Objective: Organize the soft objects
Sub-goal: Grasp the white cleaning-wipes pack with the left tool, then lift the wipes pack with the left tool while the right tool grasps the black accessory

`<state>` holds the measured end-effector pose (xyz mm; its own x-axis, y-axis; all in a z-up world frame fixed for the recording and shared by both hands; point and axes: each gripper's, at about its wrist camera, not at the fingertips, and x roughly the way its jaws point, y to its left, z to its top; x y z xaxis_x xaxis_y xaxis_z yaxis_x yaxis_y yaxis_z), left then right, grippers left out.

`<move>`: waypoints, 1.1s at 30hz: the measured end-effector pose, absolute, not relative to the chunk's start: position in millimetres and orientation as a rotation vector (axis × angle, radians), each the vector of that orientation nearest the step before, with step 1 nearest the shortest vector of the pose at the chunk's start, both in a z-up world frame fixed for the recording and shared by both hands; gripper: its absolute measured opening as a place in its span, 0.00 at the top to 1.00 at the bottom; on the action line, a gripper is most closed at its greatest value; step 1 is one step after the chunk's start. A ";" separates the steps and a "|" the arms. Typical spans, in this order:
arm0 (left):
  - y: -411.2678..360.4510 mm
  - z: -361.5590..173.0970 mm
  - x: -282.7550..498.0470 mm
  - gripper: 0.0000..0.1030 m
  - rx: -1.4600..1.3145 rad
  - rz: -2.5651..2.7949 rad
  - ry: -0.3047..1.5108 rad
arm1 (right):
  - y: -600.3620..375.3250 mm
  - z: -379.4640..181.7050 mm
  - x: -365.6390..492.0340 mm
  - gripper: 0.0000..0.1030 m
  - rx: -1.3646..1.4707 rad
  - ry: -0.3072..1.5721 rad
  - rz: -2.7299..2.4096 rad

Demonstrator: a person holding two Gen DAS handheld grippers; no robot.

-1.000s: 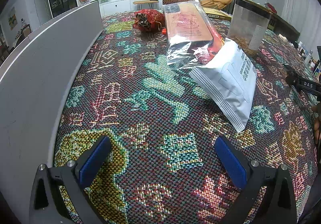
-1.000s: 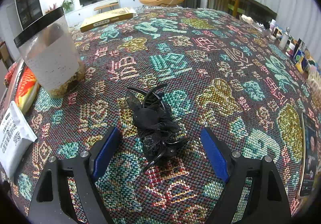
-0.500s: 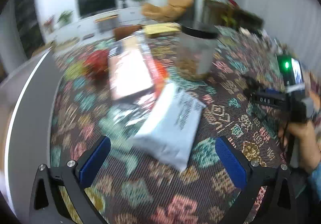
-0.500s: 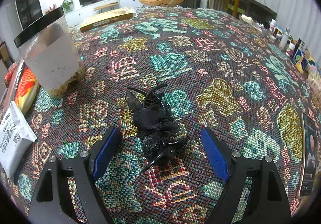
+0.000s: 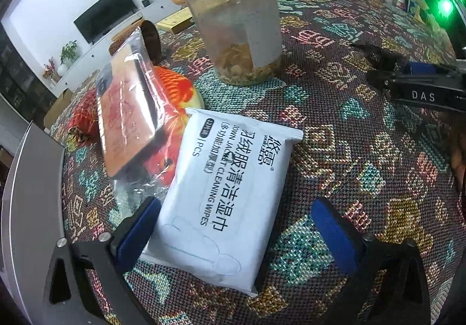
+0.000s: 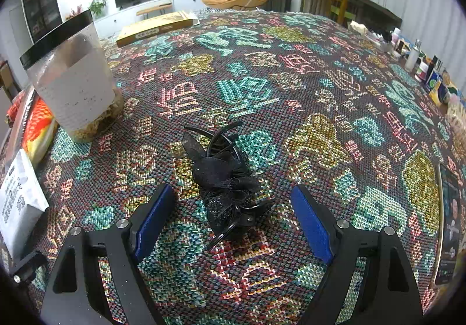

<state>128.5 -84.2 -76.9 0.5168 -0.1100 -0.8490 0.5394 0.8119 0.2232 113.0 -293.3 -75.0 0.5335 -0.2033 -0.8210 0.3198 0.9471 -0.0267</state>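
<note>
We find the white wipes pack (image 5: 224,199) lying flat on the patterned cloth (image 5: 335,150) of the desk, now directly between the blue pads of our left tongs (image 5: 236,230). A second ago it lay well ahead and to the right, clear of the pads; since then the left view has swung right and rolled, so the pack fills the lower middle. The left jaws, which stood at their widest, are closing; the left pad (image 5: 137,226) sits just beside the pack's edge, the right pad is still apart from it, and we see no press on the pack yet.

The pack's far left corner overlaps a clear-wrapped package (image 5: 128,109) with red and orange inside. Behind that lies a red mesh bundle (image 5: 84,115), and the grey panel (image 5: 32,208) that filled the left side earlier is now only a strip at the edge. The translucent jar (image 5: 236,31) with a black lid stands beyond the pack, much nearer in view than before.

At the right edge of the left view we see our right tongs (image 6: 233,211) from the side. They have not moved: the jaws stand wide, straddling the black hair clip (image 6: 227,182) on the cloth, with both pads apart from it, just as a second ago.
</note>
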 end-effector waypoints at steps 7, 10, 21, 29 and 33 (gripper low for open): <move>-47.8 -59.7 110.3 0.31 0.352 -0.355 0.979 | -293.2 -74.9 113.0 0.17 0.133 0.959 -0.313; -16.7 -56.5 91.6 0.31 0.180 -0.368 1.044 | -293.2 -74.9 113.0 0.17 0.133 0.959 -0.313; 48.5 -42.4 63.2 0.38 0.036 -0.217 0.944 | -293.2 -74.8 113.0 0.17 0.132 0.959 -0.313; 31.8 -59.5 66.9 0.21 0.069 -0.279 0.985 | -293.2 -74.7 113.0 0.17 0.133 0.959 -0.313; 21.8 -68.7 67.2 0.13 0.101 -0.297 1.017 | -293.2 -74.7 113.0 0.17 0.132 0.959 -0.313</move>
<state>67.2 21.8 -68.7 0.4894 -0.1976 -0.8494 0.2909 0.9552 -0.0546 113.0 -293.2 -74.7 0.5333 -0.2033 -0.8211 0.3197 0.9472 -0.0268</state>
